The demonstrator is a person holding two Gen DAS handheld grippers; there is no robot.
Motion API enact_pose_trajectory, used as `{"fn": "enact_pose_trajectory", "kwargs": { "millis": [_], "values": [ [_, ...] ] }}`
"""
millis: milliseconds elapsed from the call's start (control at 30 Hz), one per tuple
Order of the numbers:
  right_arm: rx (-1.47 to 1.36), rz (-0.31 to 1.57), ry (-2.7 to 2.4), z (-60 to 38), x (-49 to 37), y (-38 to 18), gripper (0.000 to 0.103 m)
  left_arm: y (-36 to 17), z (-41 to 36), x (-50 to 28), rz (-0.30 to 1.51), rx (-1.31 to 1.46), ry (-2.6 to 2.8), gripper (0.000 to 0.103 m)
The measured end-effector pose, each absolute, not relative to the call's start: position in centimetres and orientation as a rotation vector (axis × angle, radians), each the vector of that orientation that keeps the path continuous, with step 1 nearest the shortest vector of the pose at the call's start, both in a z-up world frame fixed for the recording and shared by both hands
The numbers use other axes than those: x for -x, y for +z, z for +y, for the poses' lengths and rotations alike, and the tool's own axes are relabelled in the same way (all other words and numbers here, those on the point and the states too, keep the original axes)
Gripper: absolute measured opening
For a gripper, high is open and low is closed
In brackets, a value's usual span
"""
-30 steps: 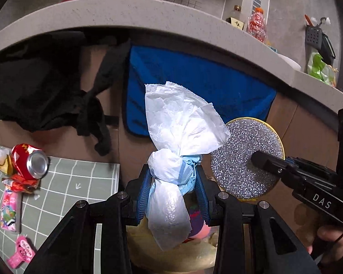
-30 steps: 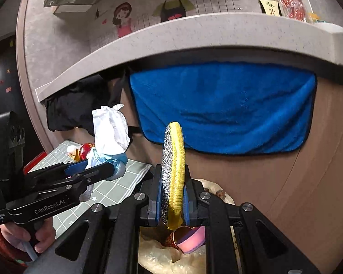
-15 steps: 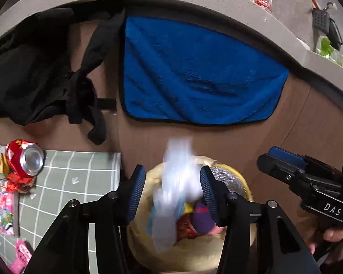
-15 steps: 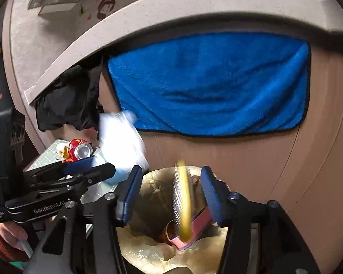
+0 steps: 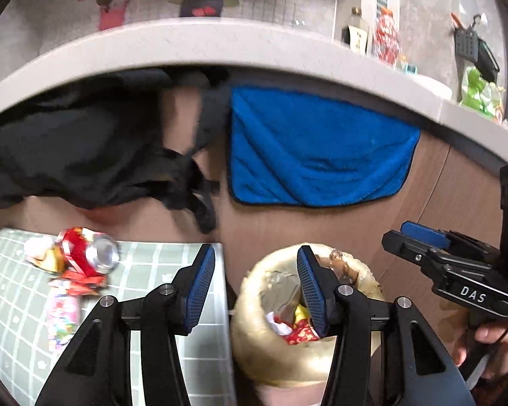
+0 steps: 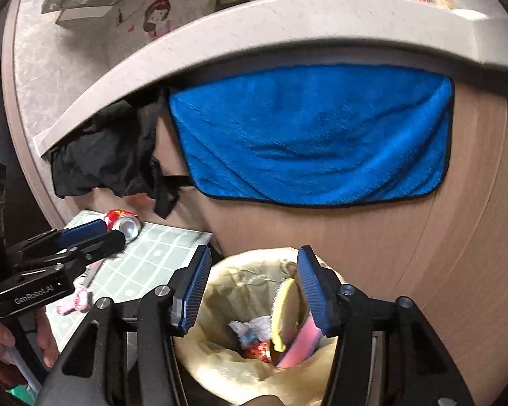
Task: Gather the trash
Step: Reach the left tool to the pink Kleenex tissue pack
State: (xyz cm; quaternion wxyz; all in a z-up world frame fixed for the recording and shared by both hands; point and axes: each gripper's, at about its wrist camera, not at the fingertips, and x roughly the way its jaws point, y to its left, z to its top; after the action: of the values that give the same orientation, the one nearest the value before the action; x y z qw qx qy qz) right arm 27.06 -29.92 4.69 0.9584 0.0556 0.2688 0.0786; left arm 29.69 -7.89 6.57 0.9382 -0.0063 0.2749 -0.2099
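Observation:
A trash bin with a yellowish bag liner [image 5: 254, 345] [image 6: 220, 355] stands below both grippers. Inside it lie the white tissue wad [image 6: 254, 328], the round yellow-rimmed glitter pad [image 6: 281, 314], a pink piece [image 6: 301, 345] and red wrappers [image 5: 298, 333]. My left gripper [image 5: 255, 287] is open and empty, above the bin's left rim. My right gripper [image 6: 252, 287] is open and empty, above the bin. A crushed red can [image 5: 88, 248] [image 6: 123, 223] and candy wrappers [image 5: 64, 311] lie on the green grid mat [image 5: 23, 345].
A blue towel [image 5: 315, 155] and black cloth [image 5: 84, 155] hang from the grey counter edge [image 5: 220, 44] against a wooden panel. Bottles and a green bag [image 5: 477, 91] sit on the counter. Pink wrappers [image 6: 74, 301] lie on the mat.
Both grippers opened: the left dropped the tissue wad and the right dropped the glitter pad into the bin. The left gripper has since shifted left, toward the mat.

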Motion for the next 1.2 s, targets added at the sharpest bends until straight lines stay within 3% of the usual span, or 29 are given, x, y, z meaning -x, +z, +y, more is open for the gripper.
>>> {"fn": "enact_pose_trajectory", "kwargs": {
  "millis": [300, 533, 700, 1000, 1200],
  "values": [
    [-0.055, 0.498, 0.287, -21.0, -25.7, 7.0, 0.051, 11.3, 2.5, -24.4, 0.438, -0.004, -0.296, 0.052],
    [-0.015, 0.511, 0.382, -13.5, -24.9, 7.4, 0.051, 11.4, 11.2, -22.2, 0.452, 0.059, -0.252, 0.052],
    [0.016, 0.545, 0.427, -10.0, -24.8, 6.6, 0.051, 7.2, 15.6, -22.8, 0.547, 0.135, -0.34, 0.052],
    [0.035, 0.607, 0.464, -8.2, -25.6, 4.5, 0.051, -2.3, 15.1, -26.5, 0.798, 0.114, -0.492, 0.052],
    [-0.007, 0.639, 0.453, -9.3, -26.6, 2.6, 0.051, -5.0, 17.1, -30.9, 0.847, 0.36, -0.308, 0.056]
  ]
}}
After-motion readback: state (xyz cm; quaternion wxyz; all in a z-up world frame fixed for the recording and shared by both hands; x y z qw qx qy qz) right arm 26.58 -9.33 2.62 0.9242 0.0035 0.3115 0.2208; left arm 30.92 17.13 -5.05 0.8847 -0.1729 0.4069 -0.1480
